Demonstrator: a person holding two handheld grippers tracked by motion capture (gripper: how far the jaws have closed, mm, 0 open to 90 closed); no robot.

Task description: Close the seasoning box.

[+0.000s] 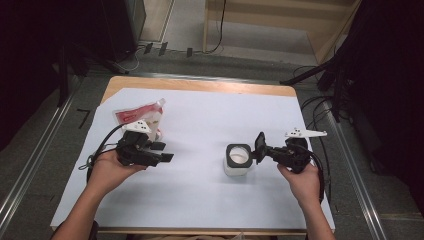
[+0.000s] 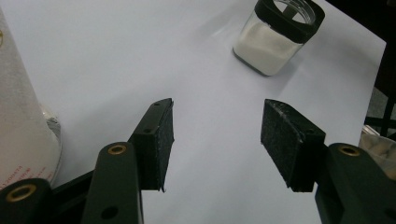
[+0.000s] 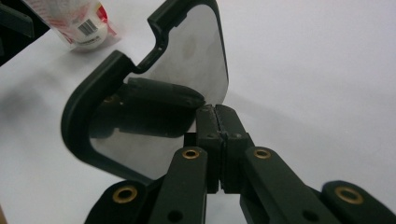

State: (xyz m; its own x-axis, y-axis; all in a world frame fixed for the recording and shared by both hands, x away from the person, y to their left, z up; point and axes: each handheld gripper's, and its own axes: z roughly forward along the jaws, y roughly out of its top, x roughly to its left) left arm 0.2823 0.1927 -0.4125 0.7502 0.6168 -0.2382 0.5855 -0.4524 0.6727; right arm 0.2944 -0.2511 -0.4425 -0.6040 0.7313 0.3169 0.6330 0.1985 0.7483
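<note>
Clamping the lid [image 3: 154, 93] by its edge, your right tongs [image 1: 260, 148] have their jaws pressed together on it, and the lid stands on edge just beside the open jar [image 1: 238, 159], on the side toward your right hand [image 1: 304, 181]. In the right gripper view the lid is a dark rounded frame around a clear pane, rising up and to the left of the closed jaws. The jar sits directly ahead of those tongs, square-shouldered with a black collar and white powder in its lower part; it rests on the white sheet [image 1: 200, 200] that covers the bench [image 1: 200, 86].

Your left tongs [image 1: 161, 151] are well apart from the jar, held above the sheet with the jaws apart and nothing between the pads [image 2: 163, 140]. In the left gripper view the jar stands ahead and to the right of them. Just behind your left tongs lies a red-and-white pouch [image 1: 141, 114], its white body close at their left side.
</note>
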